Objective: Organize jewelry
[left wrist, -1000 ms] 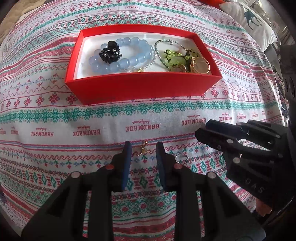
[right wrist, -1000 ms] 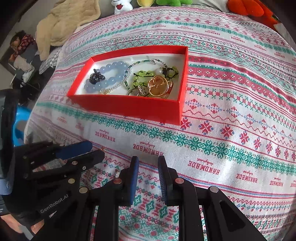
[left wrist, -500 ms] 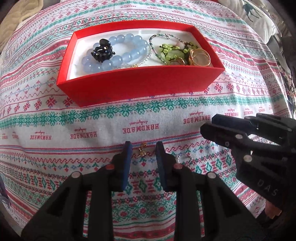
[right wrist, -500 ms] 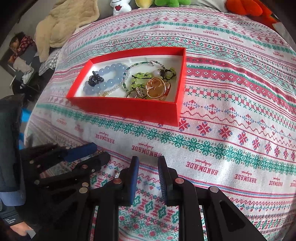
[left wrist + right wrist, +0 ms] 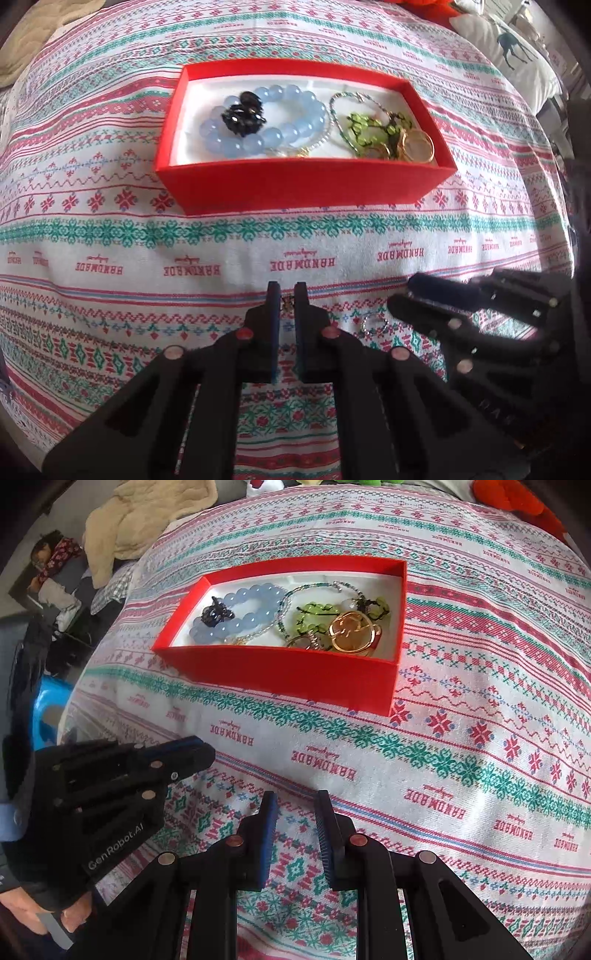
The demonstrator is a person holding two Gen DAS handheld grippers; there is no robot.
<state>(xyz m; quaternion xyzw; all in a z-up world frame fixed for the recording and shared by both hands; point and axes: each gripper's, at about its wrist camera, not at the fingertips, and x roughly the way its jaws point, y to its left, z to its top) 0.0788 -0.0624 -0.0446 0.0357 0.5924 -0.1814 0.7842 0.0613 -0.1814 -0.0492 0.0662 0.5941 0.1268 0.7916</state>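
Gold earring (image 5: 286, 303) between closing left gripper (image 5: 287, 295) jaws, orientation unclear; right gripper (image 5: 295, 805) jaws spread.

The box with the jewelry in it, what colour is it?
The box is red outside, white inside. The right wrist view shows it best.

A woven cloth (image 5: 110, 236) with a matt, slightly rough weave is spread over the bed. The box (image 5: 303, 184) looks like matt red card, lined in smooth white. In it, glossy translucent blue beads (image 5: 295, 129), a faceted shiny black piece (image 5: 243, 112) and polished gold-coloured metal rings (image 5: 417, 146) are seen. The left claw (image 5: 286, 299) and right claw (image 5: 295, 805) are of matt black plastic, with ribbed blue pads (image 5: 269, 834).
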